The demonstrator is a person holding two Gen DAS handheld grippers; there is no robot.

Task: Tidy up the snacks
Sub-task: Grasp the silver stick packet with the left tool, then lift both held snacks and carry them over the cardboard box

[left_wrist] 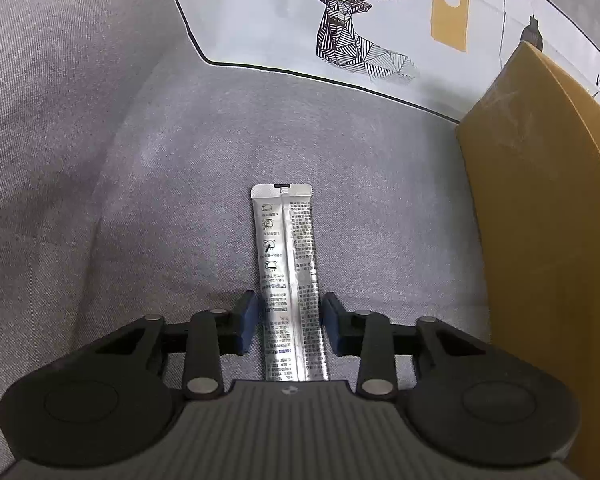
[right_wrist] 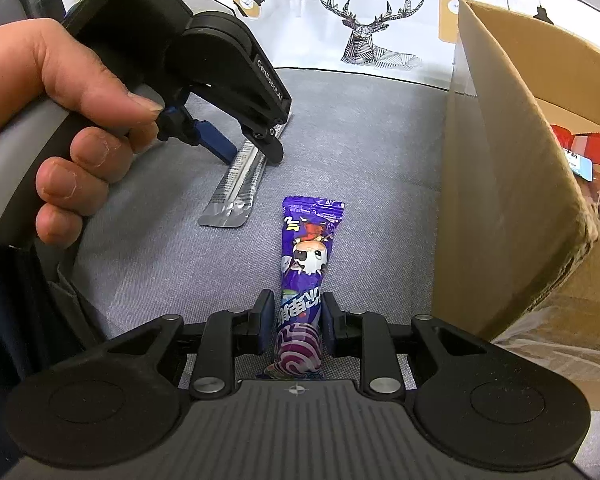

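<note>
The left tool (left_wrist: 288, 320) straddles the near end of a silver sachet (left_wrist: 286, 240), its blue pads narrow and close against the sachet's long edges. I cannot tell whether they actually press on it. The sachet lies flat on the grey cloth (right_wrist: 360, 140), pointing away from the tool. The right tool (right_wrist: 296, 316) is narrow too, and its pads look closed on the lower part of a purple candy (right_wrist: 304, 256), which also lies flat on the cloth just beside the open box (right_wrist: 512, 200). A few snacks (right_wrist: 580, 152) already lie in the box.

The main risks, as I judge them:

- **Sachet slipping.** It is thin, flat and slick, and is taken across its width near one end. It may buckle or fold between the pads, or slide out when lifted, and the long free end would droop.
- **Cloth snagging.** Both tools sit low on the fabric, so a pad could pinch the cloth along with the packet and drag it up.
- **Candy swinging.** It is gripped near one end, and the soft wrapper may crush or the far end may swing.
- **Box wall.** The near wall stands tall beside the candy, so a low carry could knock the packet loose against the wall or its flap.
- **Tools colliding.** The two tools work close together and could bump if both head for the box at once.
</note>
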